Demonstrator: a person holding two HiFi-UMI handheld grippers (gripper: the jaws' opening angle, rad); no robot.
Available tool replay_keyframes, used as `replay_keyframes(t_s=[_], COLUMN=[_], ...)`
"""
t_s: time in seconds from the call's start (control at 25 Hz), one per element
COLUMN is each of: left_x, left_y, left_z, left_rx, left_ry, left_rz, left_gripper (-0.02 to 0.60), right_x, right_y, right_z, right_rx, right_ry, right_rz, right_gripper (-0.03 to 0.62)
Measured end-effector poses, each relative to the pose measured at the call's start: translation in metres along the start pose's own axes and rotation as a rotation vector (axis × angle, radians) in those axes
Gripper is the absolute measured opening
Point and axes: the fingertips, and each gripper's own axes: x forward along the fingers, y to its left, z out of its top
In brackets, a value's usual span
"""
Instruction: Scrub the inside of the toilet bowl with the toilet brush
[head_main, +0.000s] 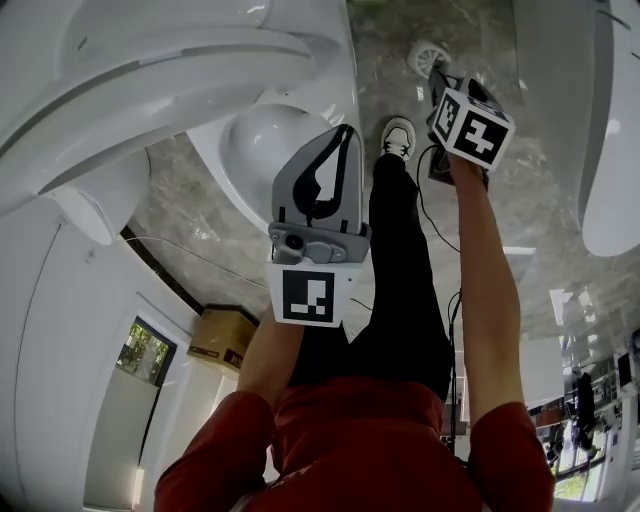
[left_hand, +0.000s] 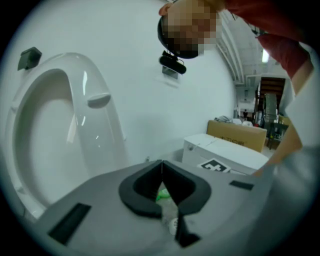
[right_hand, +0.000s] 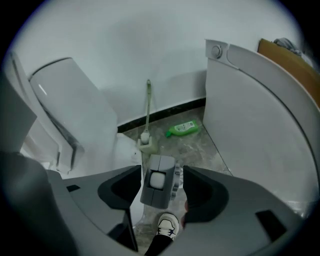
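Note:
The white toilet (head_main: 150, 60) fills the upper left of the head view, and its raised lid (left_hand: 60, 130) shows in the left gripper view. The toilet brush (right_hand: 147, 107) stands upright in its holder (right_hand: 146, 145) on the floor beside the toilet (right_hand: 75, 110). My right gripper (right_hand: 161, 172) points steeply down with its jaws wide apart. Below the gap is a grey box with a white round knob (right_hand: 157, 180), which touches neither pad. In the head view the right gripper (head_main: 445, 85) is low over the floor. My left gripper (head_main: 345, 135) is shut with its tips meeting and nothing between them (left_hand: 161, 167).
A green bottle (right_hand: 182, 129) lies on the marble floor by the wall. A white cabinet (right_hand: 260, 115) stands close on the right, with a cardboard box (left_hand: 240, 132) behind it. The person's shoe (head_main: 398, 135) and dark trouser leg are between the grippers. A thin cable (head_main: 430, 215) runs across the floor.

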Motion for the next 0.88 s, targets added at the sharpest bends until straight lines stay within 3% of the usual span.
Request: replay_keyframes(t_s=[0.32, 0.44, 0.6, 0.88], left_x=[0.008, 0.012, 0.013, 0.002], left_y=[0.013, 0.020, 0.020, 0.013], left_z=[0.003, 0.003, 0.001, 0.007], left_rx=[-0.025, -0.023, -0.030, -0.026], left_ry=[0.017, 0.017, 0.019, 0.004], left_rz=[0.033, 0.041, 0.047, 0.036], left_gripper=[-0.002, -0.002, -0.002, -0.002], right_x=[0.038, 0.050, 0.057, 0.051], right_y=[-0.007, -0.017, -0.021, -0.022], right_z=[-0.017, -0.020, -0.041, -0.055], right_rx=[0.055, 0.063, 0.086, 0.035], right_ry=[0.190, 0.208, 0.329, 0.284], right_rz=[-0.063, -0.118, -0.135, -0.147], right_gripper=[0.256, 0.220, 0.167, 0.158])
